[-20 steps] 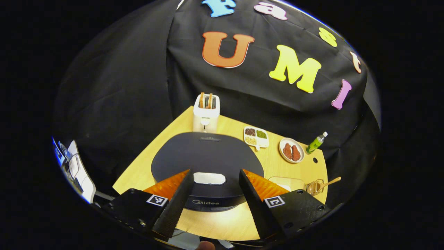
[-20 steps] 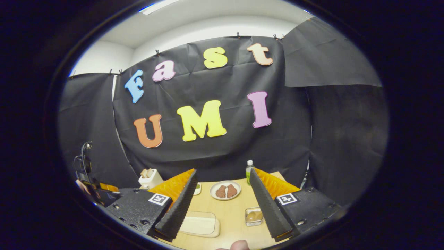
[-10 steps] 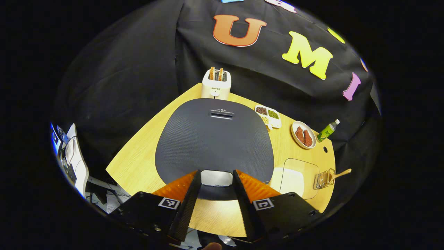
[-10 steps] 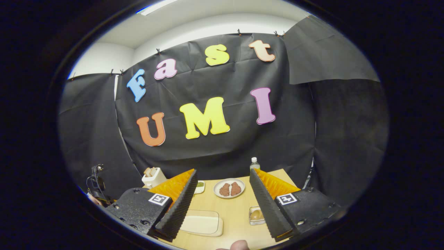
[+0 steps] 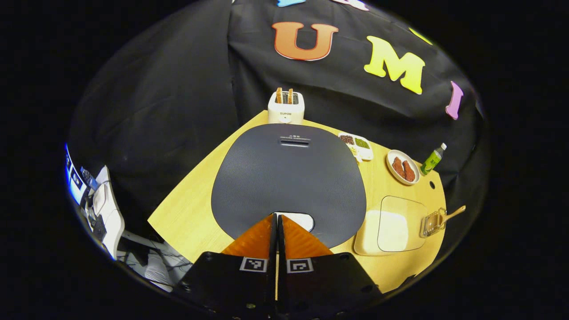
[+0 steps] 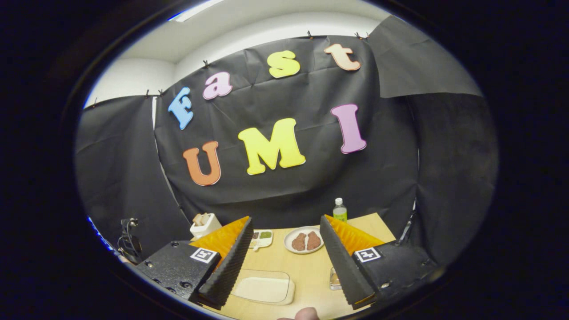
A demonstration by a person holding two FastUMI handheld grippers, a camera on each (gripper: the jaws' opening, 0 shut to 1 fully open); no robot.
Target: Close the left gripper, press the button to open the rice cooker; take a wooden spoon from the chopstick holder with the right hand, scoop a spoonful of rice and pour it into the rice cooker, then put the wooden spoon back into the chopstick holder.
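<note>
Left tool, which we see pinched together on nothing, points at the white button on the rice cooker; our right tool gapes empty over the counter.

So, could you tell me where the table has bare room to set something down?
Bare wood lies left of the rice cooker to the table edge, and between the plate of meat and the rice tray. It is crowded around the chopstick holder.

I see my left claw with orange fingers and black-and-white square markers, over the dark grey rice cooker with its white button; pale wood-grain counter, white toaster, green bottle.
</note>
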